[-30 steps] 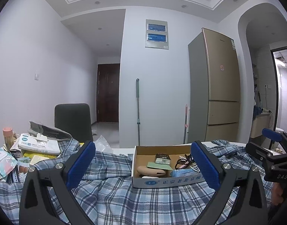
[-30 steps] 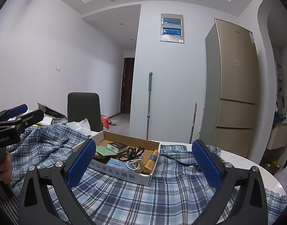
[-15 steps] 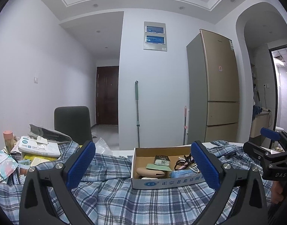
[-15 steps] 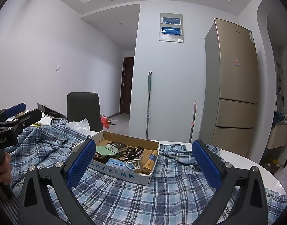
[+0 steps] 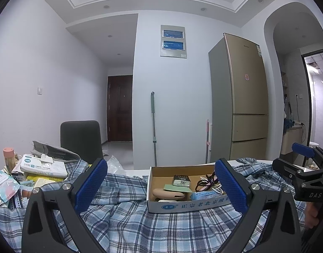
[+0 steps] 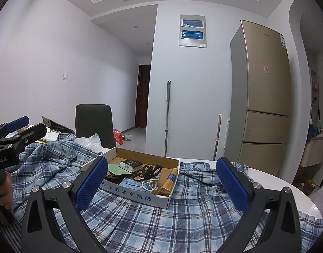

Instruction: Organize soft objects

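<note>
white letters "das" mark the black body of the right gripper (image 5: 304, 159) at the frame's right edge. "mrobot.ai" runs along the left gripper (image 6: 18, 129) at left. blue chinese characters "正宗老北京酸奶" line the cardboard box (image 5: 188, 205) front, lower centre.

Both wrist views sit low over the table, facing level across it toward the far wall. The left view meets the cardboard box (image 5: 188, 189) nearly head-on; the right view sees it from the right, corner-first. Both share the plaid cloth (image 6: 161, 227), box, chair and refrigerator (image 5: 245, 105).
</note>
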Demonstrator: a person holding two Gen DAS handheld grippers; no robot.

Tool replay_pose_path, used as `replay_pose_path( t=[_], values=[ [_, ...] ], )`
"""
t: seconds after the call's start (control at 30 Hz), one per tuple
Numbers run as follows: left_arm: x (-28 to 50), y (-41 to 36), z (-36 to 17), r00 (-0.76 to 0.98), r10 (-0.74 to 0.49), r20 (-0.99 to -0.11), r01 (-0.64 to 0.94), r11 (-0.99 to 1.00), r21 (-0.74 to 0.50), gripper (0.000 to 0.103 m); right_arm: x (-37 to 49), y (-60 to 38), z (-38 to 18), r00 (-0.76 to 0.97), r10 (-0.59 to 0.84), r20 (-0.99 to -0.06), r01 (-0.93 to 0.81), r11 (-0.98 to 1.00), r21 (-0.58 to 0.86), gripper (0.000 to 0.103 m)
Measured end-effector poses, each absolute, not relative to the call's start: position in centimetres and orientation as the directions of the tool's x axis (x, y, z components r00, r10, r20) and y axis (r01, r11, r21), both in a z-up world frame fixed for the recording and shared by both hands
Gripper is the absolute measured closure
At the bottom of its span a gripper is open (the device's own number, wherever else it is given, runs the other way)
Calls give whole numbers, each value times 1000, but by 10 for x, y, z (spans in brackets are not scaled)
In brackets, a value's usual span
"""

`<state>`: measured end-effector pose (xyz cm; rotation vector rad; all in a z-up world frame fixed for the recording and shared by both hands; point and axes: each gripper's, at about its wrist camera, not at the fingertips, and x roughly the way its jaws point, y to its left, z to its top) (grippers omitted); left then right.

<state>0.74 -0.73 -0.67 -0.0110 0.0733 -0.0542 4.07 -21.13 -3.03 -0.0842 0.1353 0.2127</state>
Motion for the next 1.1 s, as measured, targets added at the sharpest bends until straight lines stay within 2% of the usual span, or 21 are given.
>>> replay_pose_path(
  t=[1.1],
  values=[
    [6,-9,-5,996,-44,-75,43,999,-8,0,42,-211,-30,969,201,-141,-211,975,-62,1]
  ],
)
